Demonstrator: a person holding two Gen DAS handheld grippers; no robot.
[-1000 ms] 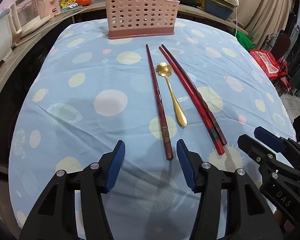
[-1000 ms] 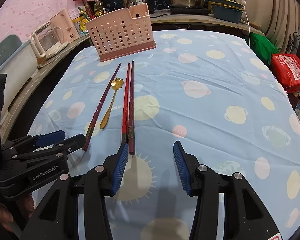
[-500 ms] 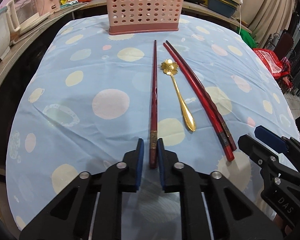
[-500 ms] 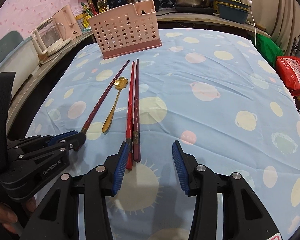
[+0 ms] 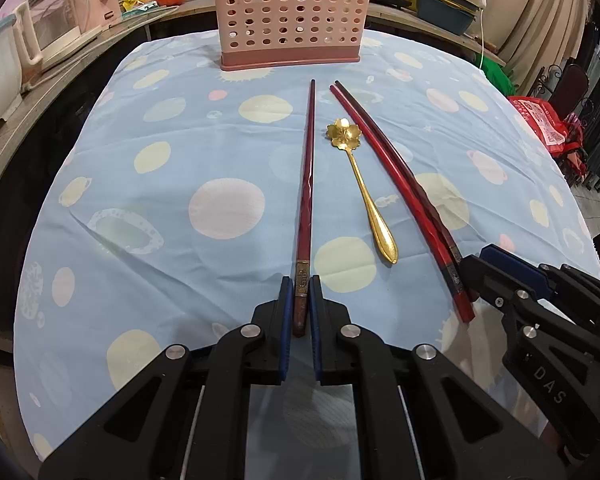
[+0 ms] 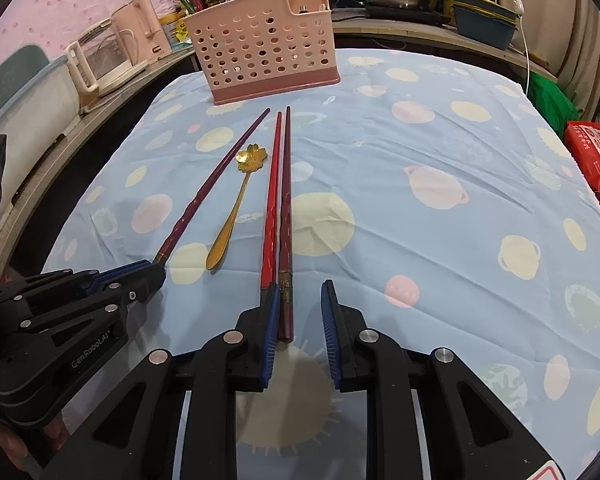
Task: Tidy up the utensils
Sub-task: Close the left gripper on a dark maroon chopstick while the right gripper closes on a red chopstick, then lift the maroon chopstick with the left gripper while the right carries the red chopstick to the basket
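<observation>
— At the far edge of the spotted cloth (image 5: pixel 148 184), what's in the pink basket (image 5: pixel 290 12)?
— Can't tell; something pale shows at its right corner.
— The tongs?
— Left gripper (image 5: pixel 300 306) clamps the lone dark chopstick (image 5: pixel 306 184). Right gripper (image 6: pixel 299 312) is closing around the paired chopsticks (image 6: pixel 278 200)' near ends, right pad apart. Gold spoon (image 5: pixel 364 192) lies between.

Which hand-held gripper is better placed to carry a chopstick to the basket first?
Left. The left hand-held gripper is shut on the single dark red chopstick; the right hand-held gripper is closing around the chopstick pair, one pad apart.
</observation>
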